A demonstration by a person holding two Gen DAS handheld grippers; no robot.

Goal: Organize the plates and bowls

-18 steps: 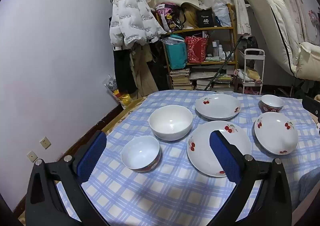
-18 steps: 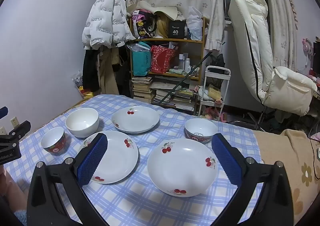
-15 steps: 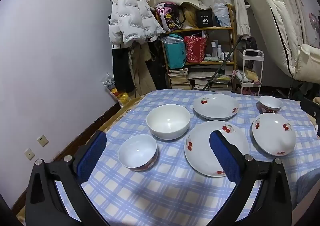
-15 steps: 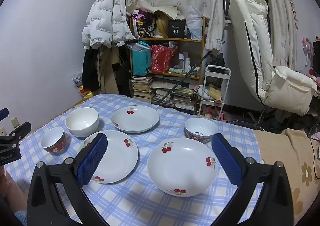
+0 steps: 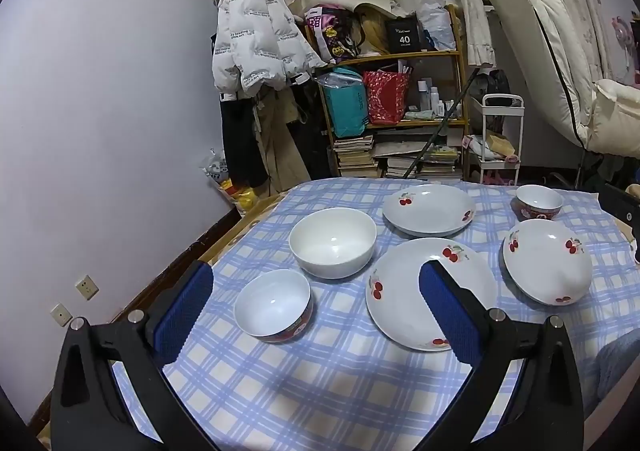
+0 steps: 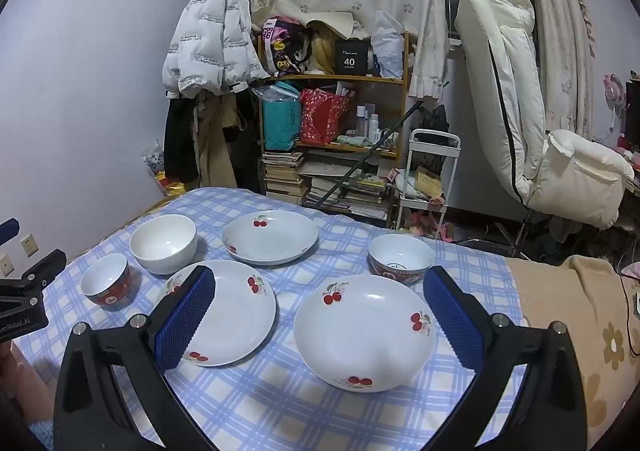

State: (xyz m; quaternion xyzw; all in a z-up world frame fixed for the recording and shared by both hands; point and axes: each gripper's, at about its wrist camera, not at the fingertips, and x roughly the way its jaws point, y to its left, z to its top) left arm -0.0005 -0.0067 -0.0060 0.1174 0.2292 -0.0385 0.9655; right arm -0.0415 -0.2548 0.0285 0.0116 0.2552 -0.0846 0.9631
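3 cherry plates and 3 bowls sit apart on the checked surface (image 6: 248,403). Largest first: the near plate (image 6: 364,331) lies at 12 o'clock between the right tool's (image 6: 316,315) wide, empty pads. It is round, with no long axis. The left tool (image 5: 316,311), also wide and empty, faces the small bowl (image 5: 274,305) at 11 o'clock.

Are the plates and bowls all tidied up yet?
Not yet. Nothing is stacked: three cherry plates and three bowls sit apart on the tablecloth. Both the left gripper and right gripper are open and empty.
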